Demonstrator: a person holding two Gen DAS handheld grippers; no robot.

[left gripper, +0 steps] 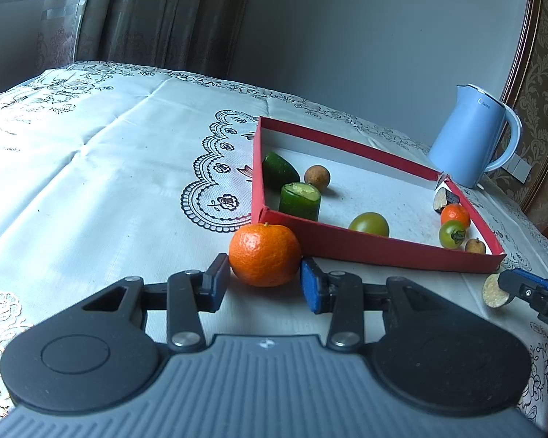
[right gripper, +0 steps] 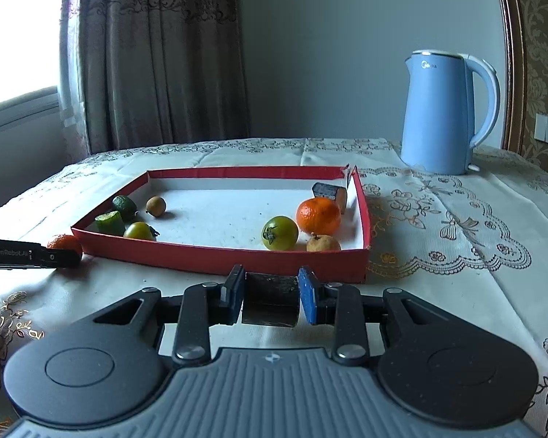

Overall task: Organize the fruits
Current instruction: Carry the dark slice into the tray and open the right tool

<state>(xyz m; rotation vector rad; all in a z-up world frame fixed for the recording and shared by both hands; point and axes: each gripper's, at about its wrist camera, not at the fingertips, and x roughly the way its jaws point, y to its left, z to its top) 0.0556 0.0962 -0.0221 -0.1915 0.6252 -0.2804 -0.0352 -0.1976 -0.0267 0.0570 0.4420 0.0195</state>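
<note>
A red-walled tray [left gripper: 376, 252] [right gripper: 215, 259] lies on the tablecloth and holds cucumber pieces [left gripper: 299, 200], green tomatoes [left gripper: 369, 223], a small orange [right gripper: 318, 215], longans [left gripper: 317, 177] and a dark chunk [right gripper: 328, 192]. An orange mandarin [left gripper: 265, 254] sits on the cloth just outside the tray's near-left corner, between the fingers of my left gripper [left gripper: 262, 284], whose pads touch or nearly touch its sides. My right gripper [right gripper: 270, 295] is shut on a dark-skinned cut piece [right gripper: 270, 303] in front of the tray; it also shows in the left wrist view [left gripper: 495, 290].
A light blue electric kettle [left gripper: 467, 138] [right gripper: 445, 113] stands behind the tray's far right corner. Curtains and a grey wall are behind the table. The embroidered cloth [left gripper: 91, 168] covers the whole table.
</note>
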